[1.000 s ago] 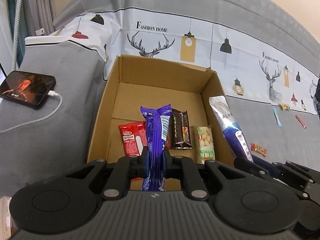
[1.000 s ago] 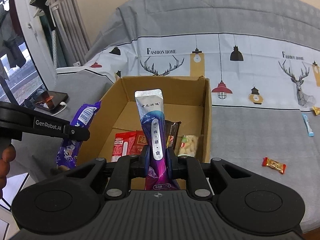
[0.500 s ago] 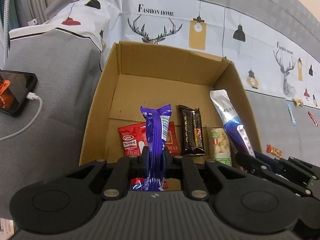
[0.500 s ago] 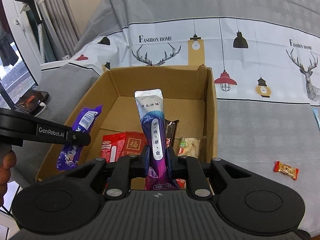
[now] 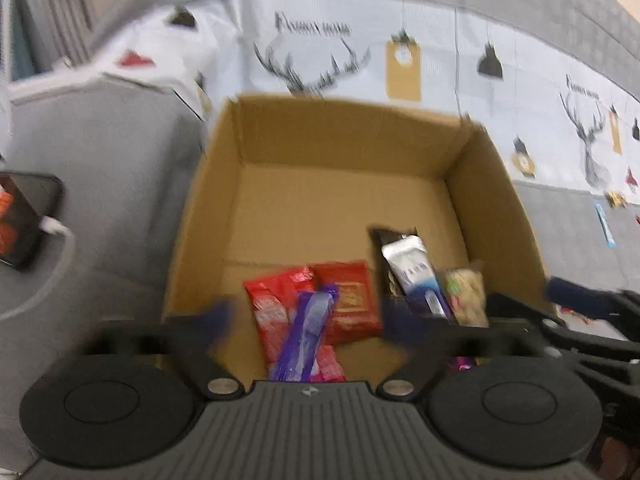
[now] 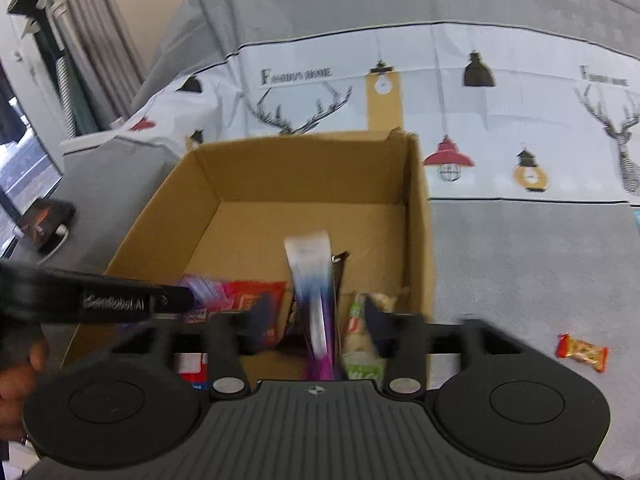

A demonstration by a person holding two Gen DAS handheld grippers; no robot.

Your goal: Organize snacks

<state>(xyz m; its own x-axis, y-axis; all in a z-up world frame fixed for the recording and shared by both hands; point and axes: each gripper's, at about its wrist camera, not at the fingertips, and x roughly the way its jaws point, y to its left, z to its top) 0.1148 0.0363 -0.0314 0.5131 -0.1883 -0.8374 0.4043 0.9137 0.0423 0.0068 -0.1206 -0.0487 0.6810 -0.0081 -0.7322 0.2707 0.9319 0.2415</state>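
A second ago each gripper pinched a packet above the cardboard box point(image 5: 496, 184); now both are letting go. The left gripper point(image 5: 308, 316) has its jaws opening to very wide, and the purple packet point(image 5: 308, 332) stands free between them, over the red packets point(image 5: 352, 300) on the box floor. The jaws of the right gripper point(image 6: 316, 316) are also opening, and the silver and blue packet point(image 6: 314, 280) is between them without contact, as far as the blur allows to see; it seems to be dropping beside the dark bar point(image 5: 396, 236) and the pale nut packet point(image 5: 466, 296). So these two snacks are probably delivered into the box.

On the grey cover outside the box, an orange candy point(image 6: 582, 352) lies near, and a blue stick point(image 5: 604, 224) lies well apart. These are likely next. A phone point(image 5: 24, 216) with its cable lies to the left. The high box wall stands between the grippers and those loose snacks.
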